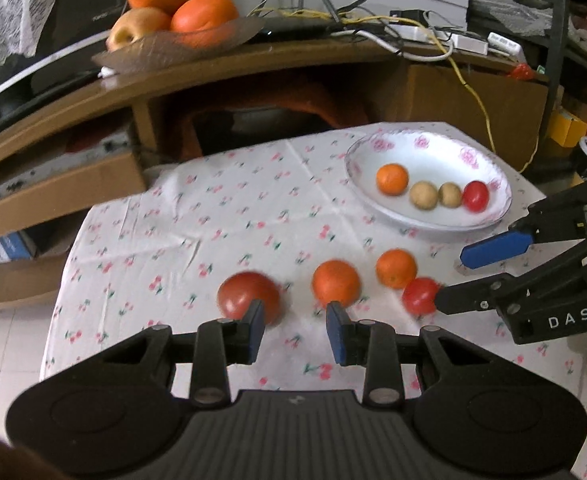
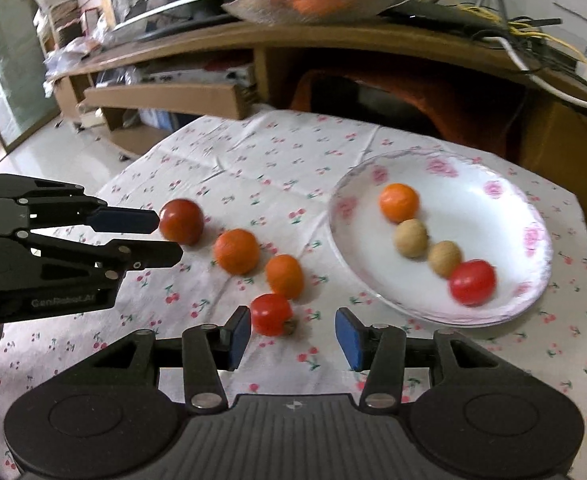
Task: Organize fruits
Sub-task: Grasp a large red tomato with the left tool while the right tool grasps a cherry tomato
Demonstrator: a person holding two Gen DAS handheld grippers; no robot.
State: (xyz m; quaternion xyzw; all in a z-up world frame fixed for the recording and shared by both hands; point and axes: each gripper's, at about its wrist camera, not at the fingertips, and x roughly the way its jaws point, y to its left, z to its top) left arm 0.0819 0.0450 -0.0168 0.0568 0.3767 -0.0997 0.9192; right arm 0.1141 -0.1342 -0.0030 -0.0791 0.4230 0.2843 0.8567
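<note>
I've both grippers spread wide: right gripper [image 2: 292, 338] lines up beside the small red tomato [image 2: 271, 314], left gripper [image 1: 295, 326] near the large red tomato [image 1: 248, 296]. Four fruits sit rowed on the cherry-print counter [image 1: 213, 208], apparently awaiting the white floral plate [image 2: 473, 184].

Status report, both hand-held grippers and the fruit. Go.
Left hand-held gripper open, empty, near large tomato. Right hand-held gripper open, small tomato at its left finger. Four fruits loose on cloth, four on plate. Nothing blocking.
</note>
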